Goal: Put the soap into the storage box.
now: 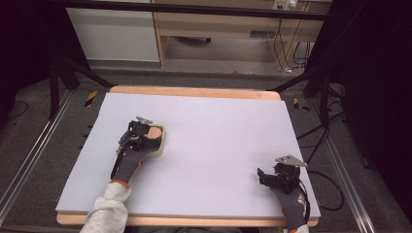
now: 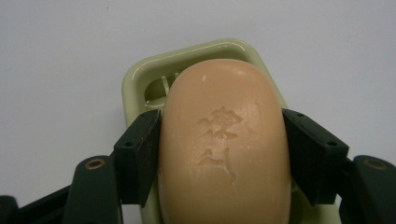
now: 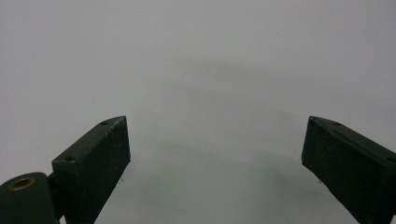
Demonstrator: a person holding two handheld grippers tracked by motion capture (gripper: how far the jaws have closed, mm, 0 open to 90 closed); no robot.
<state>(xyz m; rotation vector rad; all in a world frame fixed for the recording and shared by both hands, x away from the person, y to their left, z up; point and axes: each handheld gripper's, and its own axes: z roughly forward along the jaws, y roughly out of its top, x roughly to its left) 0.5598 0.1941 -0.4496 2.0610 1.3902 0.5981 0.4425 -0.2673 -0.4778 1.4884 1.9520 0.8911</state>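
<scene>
Peach oval soap bar (image 2: 224, 144), embossed mark on top, pinched between left gripper (image 2: 223, 154) fingers (image 2: 137, 156), over pale green dish (image 2: 140, 77) on tabletop (image 1: 218, 131). Right gripper (image 3: 215, 163) fingers (image 3: 93, 163) spread, nothing between.

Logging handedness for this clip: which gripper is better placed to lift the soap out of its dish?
Left. The left gripper has its jaws against both sides of the soap, over the green dish. The right gripper is open over bare mat.

A pale grey sheet (image 1: 218, 145) covers the wooden table (image 1: 194, 91); a green soap dish (image 1: 163, 143) sits on it.
</scene>
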